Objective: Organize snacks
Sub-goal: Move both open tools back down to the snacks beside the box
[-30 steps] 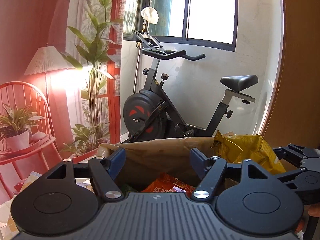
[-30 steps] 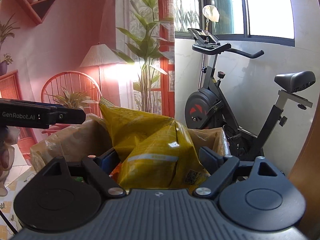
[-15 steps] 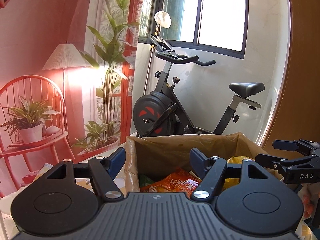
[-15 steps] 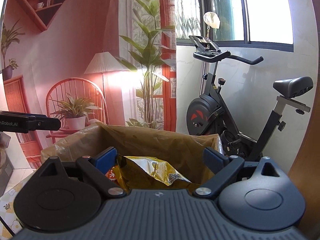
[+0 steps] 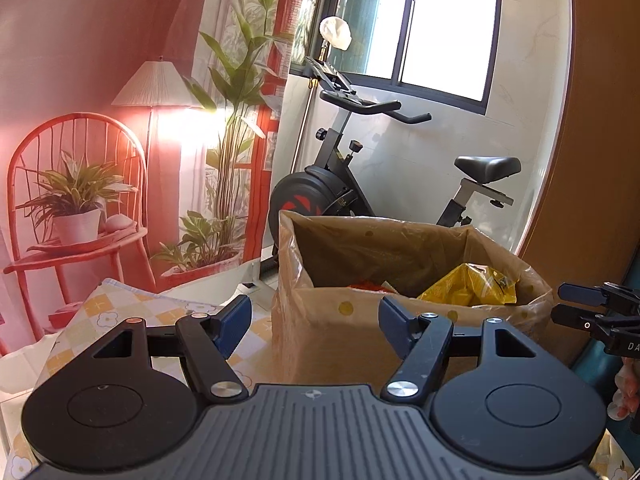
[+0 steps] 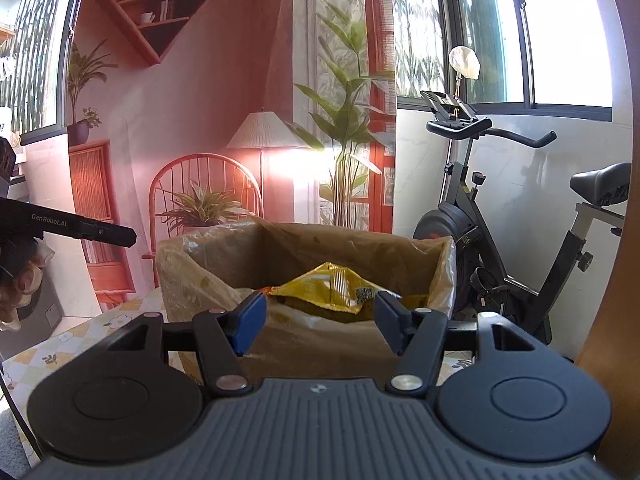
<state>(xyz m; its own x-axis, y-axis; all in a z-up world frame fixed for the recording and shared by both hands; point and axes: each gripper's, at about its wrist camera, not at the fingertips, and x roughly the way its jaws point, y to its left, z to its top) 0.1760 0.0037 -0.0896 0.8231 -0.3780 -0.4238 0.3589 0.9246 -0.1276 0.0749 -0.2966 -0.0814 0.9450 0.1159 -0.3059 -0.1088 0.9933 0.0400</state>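
- The right gripper (image 6: 318, 324) is facing the cardboard box (image 6: 320, 344), which is lying straight ahead of it and just beyond its fingertips; its jaws have just been closing, nothing is lying between them, and they are standing at a middling gap.
- The yellow snack bag (image 6: 332, 288) is resting inside the box, its crumpled upper end showing above the near wall and its long axis running roughly left to right across the right-wrist view.
- The left gripper (image 5: 316, 320) is standing fairly wide and empty, with the same box (image 5: 320, 340) ahead and slightly to its right; the yellow bag (image 5: 468, 284) is lying toward the box's far right corner in this view.
- Judged from both views, the right hand is sitting more squarely in front of the bag.
- The box, lined with a clear plastic bag (image 6: 184, 280), is also holding an orange packet (image 5: 366, 286), only partly visible.
- The box is standing on a checked floral cloth (image 5: 120, 312).
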